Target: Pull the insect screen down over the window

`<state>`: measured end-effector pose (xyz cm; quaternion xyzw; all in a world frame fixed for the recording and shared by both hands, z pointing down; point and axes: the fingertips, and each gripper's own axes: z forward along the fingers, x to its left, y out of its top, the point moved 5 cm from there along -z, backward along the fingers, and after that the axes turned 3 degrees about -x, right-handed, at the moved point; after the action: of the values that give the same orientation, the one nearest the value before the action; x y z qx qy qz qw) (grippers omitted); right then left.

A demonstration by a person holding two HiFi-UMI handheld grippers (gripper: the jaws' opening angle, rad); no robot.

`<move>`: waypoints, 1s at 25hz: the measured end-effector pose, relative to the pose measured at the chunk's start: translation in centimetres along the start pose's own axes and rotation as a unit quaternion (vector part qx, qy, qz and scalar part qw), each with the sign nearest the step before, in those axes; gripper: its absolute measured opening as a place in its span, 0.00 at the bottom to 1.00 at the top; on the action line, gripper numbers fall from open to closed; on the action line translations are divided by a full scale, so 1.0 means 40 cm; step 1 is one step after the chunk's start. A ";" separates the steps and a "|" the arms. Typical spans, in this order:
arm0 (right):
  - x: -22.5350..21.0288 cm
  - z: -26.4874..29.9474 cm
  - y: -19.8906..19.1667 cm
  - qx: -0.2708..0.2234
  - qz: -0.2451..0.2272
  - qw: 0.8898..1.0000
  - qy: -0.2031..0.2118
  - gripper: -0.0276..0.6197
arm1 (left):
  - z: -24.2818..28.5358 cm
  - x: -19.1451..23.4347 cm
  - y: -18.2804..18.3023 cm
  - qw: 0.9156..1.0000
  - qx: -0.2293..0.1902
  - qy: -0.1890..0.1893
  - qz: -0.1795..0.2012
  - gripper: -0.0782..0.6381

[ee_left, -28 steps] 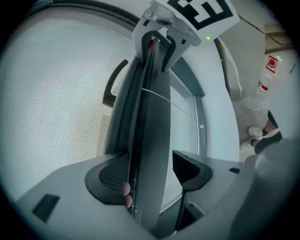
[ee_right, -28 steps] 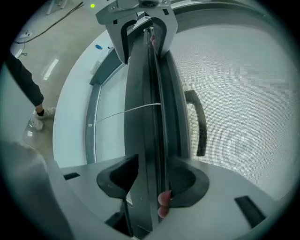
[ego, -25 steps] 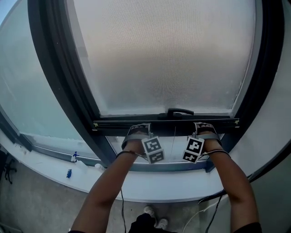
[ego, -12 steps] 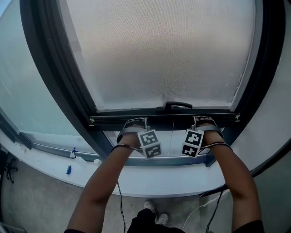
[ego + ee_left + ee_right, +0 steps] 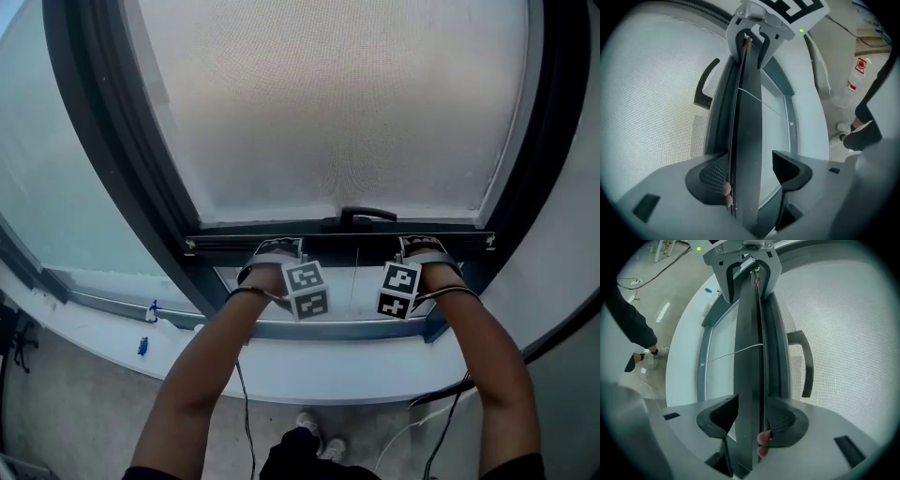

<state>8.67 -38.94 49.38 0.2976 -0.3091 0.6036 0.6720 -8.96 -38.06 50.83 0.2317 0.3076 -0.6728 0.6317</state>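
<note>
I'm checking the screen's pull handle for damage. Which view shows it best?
The right gripper view: the handle appears large and whole against the mesh. The left gripper view shows it smaller and curved by the lens. The head view shows it tiny and foreshortened.

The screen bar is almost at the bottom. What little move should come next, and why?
Probably draw the bottom bar straight down, both sides evenly. The left hand-held gripper and the right hand-held gripper both straddle it, and a strip of bare glass shows between the bar and the lower window frame, so the insect screen does not look fully down.
</note>
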 end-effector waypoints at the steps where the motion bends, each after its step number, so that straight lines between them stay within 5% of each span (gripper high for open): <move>1: -0.004 -0.001 0.000 0.000 -0.003 1.000 0.007 0.32 | -0.001 0.002 0.000 1.000 0.003 -0.010 0.003 0.52; 14: -0.028 -0.024 0.000 -0.011 -0.009 0.998 0.067 0.32 | -0.023 0.017 0.003 0.997 0.004 -0.073 0.006 0.52; 25: -0.033 -0.018 0.005 -0.005 -0.007 0.997 0.073 0.32 | -0.015 0.019 0.000 0.999 -0.005 -0.047 -0.002 0.52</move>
<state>8.41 -39.21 47.92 0.2522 -0.2600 0.6173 0.6984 -9.07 -38.18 49.89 0.1957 0.2813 -0.6828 0.6452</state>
